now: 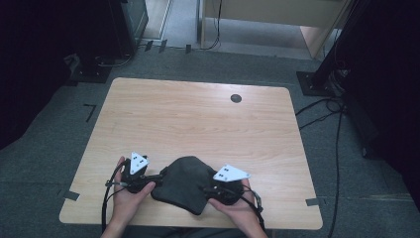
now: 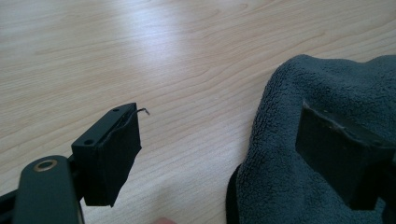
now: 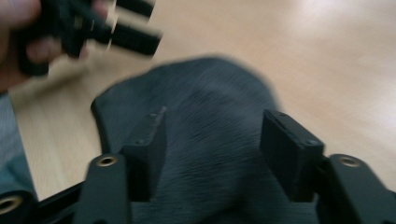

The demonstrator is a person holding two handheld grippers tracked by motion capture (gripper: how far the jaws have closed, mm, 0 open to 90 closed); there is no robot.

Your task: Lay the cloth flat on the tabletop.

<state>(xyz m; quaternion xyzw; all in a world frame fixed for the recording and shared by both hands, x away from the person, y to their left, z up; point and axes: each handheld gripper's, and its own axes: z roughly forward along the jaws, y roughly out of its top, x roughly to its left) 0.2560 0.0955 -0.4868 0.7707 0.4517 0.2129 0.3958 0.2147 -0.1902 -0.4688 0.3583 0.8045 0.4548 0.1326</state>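
Note:
A dark grey fleece cloth [image 1: 185,181] lies bunched near the front edge of the wooden table [image 1: 198,119]. My left gripper [image 1: 157,179] sits at the cloth's left edge. In the left gripper view its jaws [image 2: 222,123] stand wide apart and open: one is over bare wood, the other over the cloth [image 2: 289,177]. My right gripper [image 1: 210,188] is at the cloth's right side. In the right gripper view it [image 3: 217,123] is open, with the cloth [image 3: 210,93] lying between and under the jaws and no pad pressing on it. The left gripper [image 3: 93,28] shows blurred beyond.
A small dark round grommet [image 1: 236,98] sits in the far part of the tabletop. Cables [image 1: 322,111] trail on the grey carpet to the right. Dark stands and furniture legs ring the table.

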